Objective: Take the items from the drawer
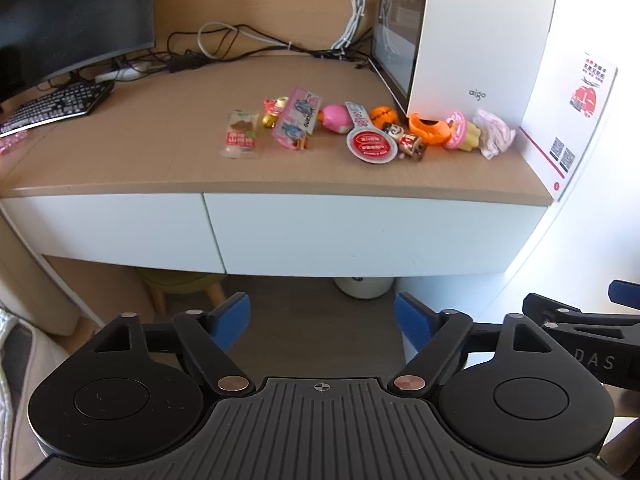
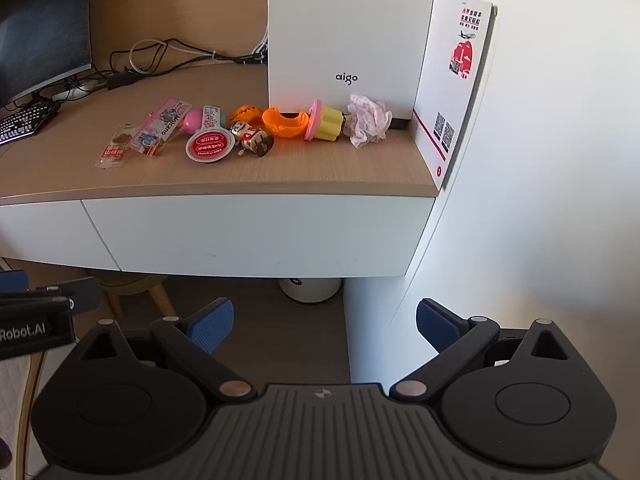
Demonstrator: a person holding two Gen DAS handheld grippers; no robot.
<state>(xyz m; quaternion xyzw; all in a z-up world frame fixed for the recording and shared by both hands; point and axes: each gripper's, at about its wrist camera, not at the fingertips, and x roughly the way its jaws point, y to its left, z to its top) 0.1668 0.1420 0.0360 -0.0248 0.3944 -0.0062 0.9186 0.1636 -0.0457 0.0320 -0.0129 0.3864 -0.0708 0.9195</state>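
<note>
The white drawer (image 1: 372, 236) (image 2: 256, 232) under the wooden desk is closed. On the desktop lies a row of several small items: a snack packet (image 1: 240, 136), a pink card pack (image 1: 298, 116) (image 2: 160, 126), a pink ball (image 1: 335, 118), a red round paddle (image 1: 370, 144) (image 2: 210, 144), a small figure (image 2: 252, 138), an orange shell (image 1: 430, 128) (image 2: 285, 120), a yellow cup toy (image 2: 326, 122) and crumpled paper (image 1: 494, 132) (image 2: 368, 120). My left gripper (image 1: 322, 322) hangs open and empty in front of the drawer, below it. My right gripper (image 2: 324, 326) is beside it, open and empty.
A white computer case (image 1: 480, 32) (image 2: 348, 32) and a printed board (image 2: 456, 80) stand at the desk's right end by the wall. A monitor (image 1: 68, 12), keyboard (image 1: 56, 106) and cables (image 1: 248, 44) fill the back left. Under the desk sit a white bin (image 2: 310, 288) and a stool (image 1: 184, 284).
</note>
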